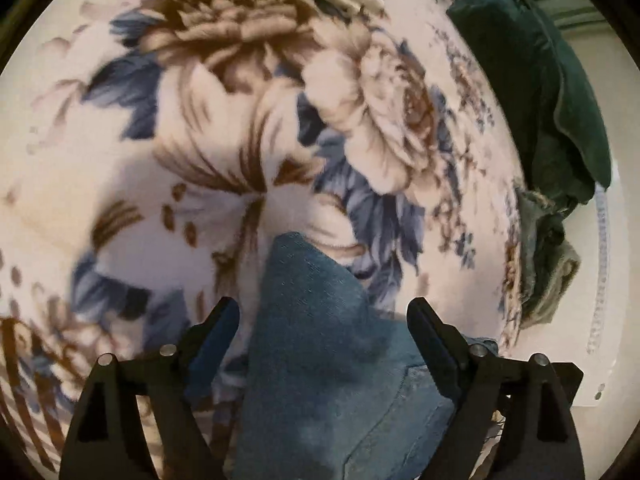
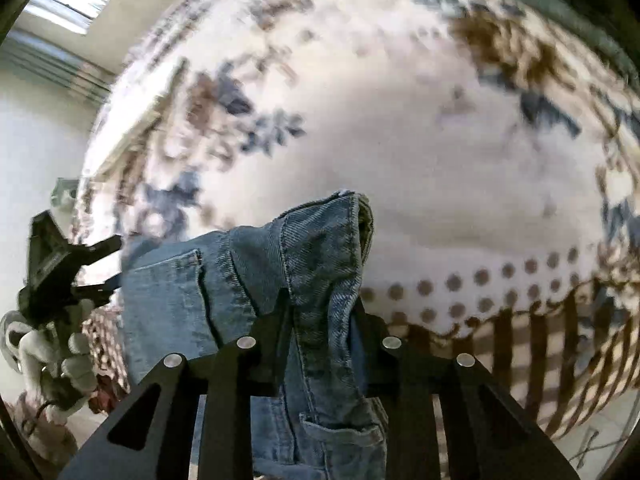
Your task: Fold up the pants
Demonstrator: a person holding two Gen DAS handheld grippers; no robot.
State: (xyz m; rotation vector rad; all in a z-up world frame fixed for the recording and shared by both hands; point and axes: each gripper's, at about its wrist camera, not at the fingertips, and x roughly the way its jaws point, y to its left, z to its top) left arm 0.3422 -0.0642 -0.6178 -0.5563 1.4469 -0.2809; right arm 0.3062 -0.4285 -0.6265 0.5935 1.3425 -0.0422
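The blue denim pants [image 1: 320, 344] lie on a white blanket with a brown and blue flower print [image 1: 224, 128]. My left gripper [image 1: 322, 310] is open, its fingers wide apart on either side of a raised denim corner. In the right wrist view my right gripper [image 2: 320, 300] is shut on a bunched fold of the pants [image 2: 320, 248] near the waistband, with a pocket [image 2: 340, 436] hanging below it. The left gripper [image 2: 100, 268] shows at the left of that view, in a gloved hand [image 2: 60, 360].
A dark green cloth pile [image 1: 540, 92] lies at the blanket's right edge, with a grey-green cloth [image 1: 548, 264] below it. White floor [image 1: 612, 280] lies beyond the edge. A window and wall [image 2: 60, 20] stand at the far left in the right wrist view.
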